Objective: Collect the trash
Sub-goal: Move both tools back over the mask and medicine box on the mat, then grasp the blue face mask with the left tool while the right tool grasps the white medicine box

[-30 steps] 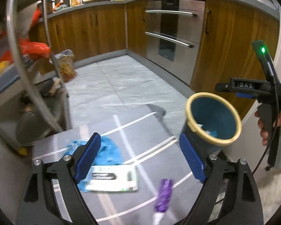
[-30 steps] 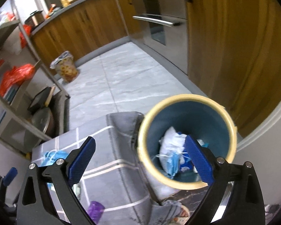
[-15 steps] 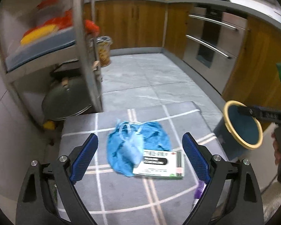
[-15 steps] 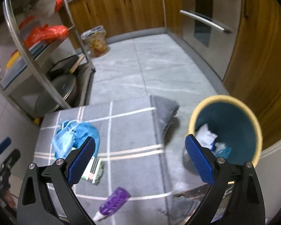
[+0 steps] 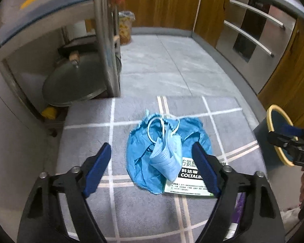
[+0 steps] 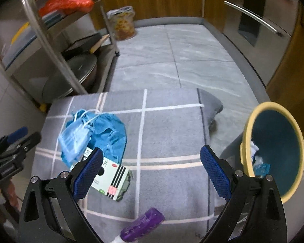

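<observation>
A pale blue pleated face mask [image 5: 168,158] with white ear loops lay crumpled on top of a brighter blue piece of thin plastic sheet [image 5: 143,162], both resting on a grey mat with white grid lines [image 5: 143,210]. A flat white-and-green printed carton [image 6: 109,184] lay under the sheet's near edge, touching it. A small purple bottle with a white tip [image 6: 141,224] lay apart from the pile, nearer the camera on the same mat.

The left gripper [image 5: 152,168] hung above the mask with nothing pressed between its blue pads — its jaws were closing from a wide stance. The right gripper [image 6: 150,168] stood with its jaws wide and empty over bare mat, between the carton and the bin.

Beside the mat's right edge stood a round dark blue bin with a yellow rim [image 6: 245,141], with white and blue scraps inside. Beyond the mat lay a grey tiled floor [image 6: 172,60], a steel shelf rack [image 6: 50,30] and wooden cabinets [image 5: 172,2].
</observation>
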